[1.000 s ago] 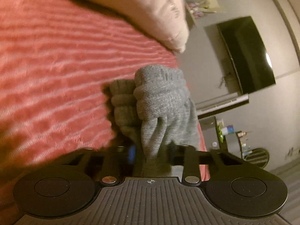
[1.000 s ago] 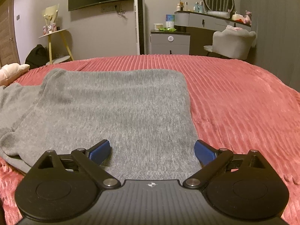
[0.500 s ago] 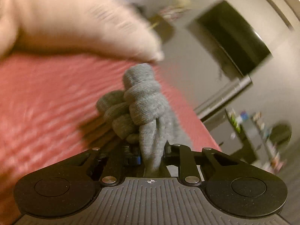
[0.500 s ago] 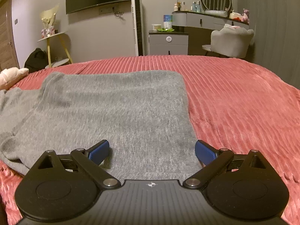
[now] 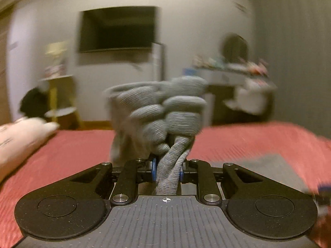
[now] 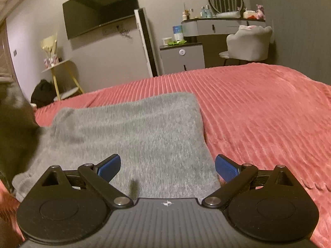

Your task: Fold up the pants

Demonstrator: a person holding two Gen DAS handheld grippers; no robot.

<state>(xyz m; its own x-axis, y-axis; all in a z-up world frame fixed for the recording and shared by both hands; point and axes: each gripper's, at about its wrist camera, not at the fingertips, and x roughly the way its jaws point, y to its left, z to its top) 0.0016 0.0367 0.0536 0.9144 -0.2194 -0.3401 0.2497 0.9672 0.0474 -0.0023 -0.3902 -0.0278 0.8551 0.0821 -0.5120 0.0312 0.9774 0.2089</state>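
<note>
The grey knit pants lie spread flat on the red bedspread. My right gripper is open and empty, low over the near edge of the pants. My left gripper is shut on a bunched, ribbed end of the pants and holds it lifted above the bed. A flat grey part of the pants shows low right in the left wrist view. A dark blurred mass of lifted fabric fills the left edge of the right wrist view.
A pale pillow lies at the bed's left. Beyond the bed stand a wall TV, a yellow side table, a tall white unit, a vanity with mirror and a grey chair.
My left gripper has swung round and lifted with the bunched pants end, now facing the TV wall. The right gripper stayed open and tilted slightly; the pants' left part has risen.
</note>
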